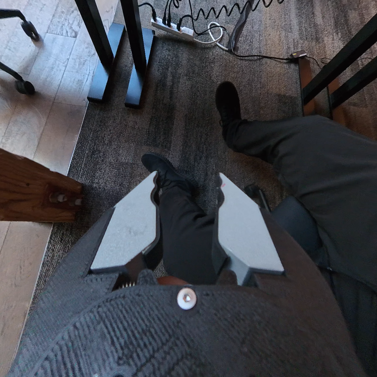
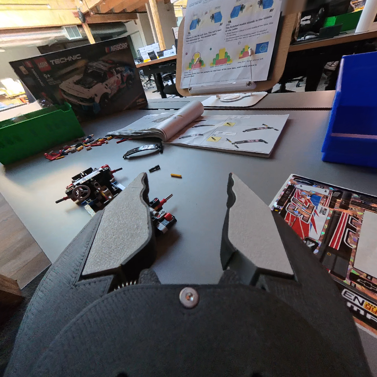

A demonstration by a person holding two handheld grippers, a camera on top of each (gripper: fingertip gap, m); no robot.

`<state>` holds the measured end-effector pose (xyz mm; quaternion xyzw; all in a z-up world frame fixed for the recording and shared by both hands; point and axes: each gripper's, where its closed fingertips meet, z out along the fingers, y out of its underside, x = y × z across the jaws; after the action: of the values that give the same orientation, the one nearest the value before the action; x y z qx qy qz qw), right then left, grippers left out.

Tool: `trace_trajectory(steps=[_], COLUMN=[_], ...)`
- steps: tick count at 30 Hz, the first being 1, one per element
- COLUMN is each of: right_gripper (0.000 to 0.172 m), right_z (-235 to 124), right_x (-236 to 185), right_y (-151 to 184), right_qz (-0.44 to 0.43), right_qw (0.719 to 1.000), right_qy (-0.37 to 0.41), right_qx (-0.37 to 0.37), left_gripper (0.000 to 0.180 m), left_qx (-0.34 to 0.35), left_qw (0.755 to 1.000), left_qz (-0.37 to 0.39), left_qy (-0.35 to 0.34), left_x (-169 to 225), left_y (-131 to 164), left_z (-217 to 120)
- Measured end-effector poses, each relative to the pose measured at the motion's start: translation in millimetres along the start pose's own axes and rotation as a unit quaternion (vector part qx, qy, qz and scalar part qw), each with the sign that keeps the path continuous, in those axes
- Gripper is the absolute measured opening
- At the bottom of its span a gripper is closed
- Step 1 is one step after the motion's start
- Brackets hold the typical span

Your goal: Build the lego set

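My left gripper [image 1: 187, 177] is open and empty. It points down at the grey carpet [image 1: 126, 146], above a person's dark-trousered leg and black shoe [image 1: 161, 167]. My right gripper [image 2: 188, 179] is open and empty above the grey table [image 2: 204, 173]. A partly built brick car chassis [image 2: 91, 187] lies to the left of its left finger, and a smaller built section [image 2: 163, 216] lies just beside that finger. A small black pin [image 2: 154, 168] and a yellow pin [image 2: 176, 175] lie ahead of the fingertips. A curved black panel [image 2: 142, 150] lies farther off.
An open instruction booklet [image 2: 224, 132], a sticker sheet [image 2: 326, 224], a green bin [image 2: 36, 130], a blue bin [image 2: 355, 122], the set's box [image 2: 81, 75], loose bricks [image 2: 77, 145] and a page stand [image 2: 228, 44] are on the table. Below: desk legs [image 1: 114, 51], power strip [image 1: 173, 27], wooden beam [image 1: 36, 189]. The gap from one gripper's tips to the other's is roughly 80 centimeters.
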<state>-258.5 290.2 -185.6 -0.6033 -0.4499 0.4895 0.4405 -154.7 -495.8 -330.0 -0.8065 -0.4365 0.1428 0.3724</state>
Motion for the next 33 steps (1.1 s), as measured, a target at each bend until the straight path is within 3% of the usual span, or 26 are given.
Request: trace_trajectory(steps=[9,15,23,24,26,27,29,31,33], right_gripper=[0.076,0.077,0.082,0.079,0.051,0.047,0.053,0.042,0.052], right_z=[-14.0,-14.7,-18.6,-22.3,-33.4,-36.8,-36.3,-21.6,1.5], right_x=[6.8,7.5,6.2,4.4,-1.9,-2.2,-3.9,-13.7,-12.8], right_y=[-20.5,-20.8,-26.1,-30.4,-45.1,-54.1,-74.4,-89.1,-104.3], right_qz=[0.05,0.082,0.119,0.112,0.071,0.045,0.001,-0.069,-0.11], right_qw=[0.995,0.991,0.982,0.98,0.976,0.973,0.968,0.965,0.963], right_qy=[-0.037,-0.066,-0.104,-0.109,-0.108,-0.092,-0.064,-0.068,-0.054], right_qx=[0.082,0.084,0.107,0.123,0.176,0.205,0.243,0.242,0.241], left_gripper=[0.052,0.051,0.046,0.047,0.047,0.047,0.047,0.047,0.047], left_qx=[-0.026,-0.04,-0.009,-0.008,-0.01,-0.017,-0.039,-0.048,-0.042], left_qw=[1.0,0.998,0.999,0.998,0.997,0.996,0.995,0.994,0.995], left_qz=[0.016,0.041,0.048,0.056,0.075,0.08,0.089,0.094,0.091], left_qy=[0.007,0.01,0.021,0.021,0.019,0.023,0.026,0.012,0.01], left_x=[26.6,41.7,66.4,68.5,69.0,69.2,65.1,55.2,49.9], left_y=[-10.8,-19.3,-39.6,-40.0,-37.2,-34.0,-27.8,-31.0,-44.1], left_z=[43.1,63.9,73.5,74.7,79.9,84.7,97.7,113.5,132.5])
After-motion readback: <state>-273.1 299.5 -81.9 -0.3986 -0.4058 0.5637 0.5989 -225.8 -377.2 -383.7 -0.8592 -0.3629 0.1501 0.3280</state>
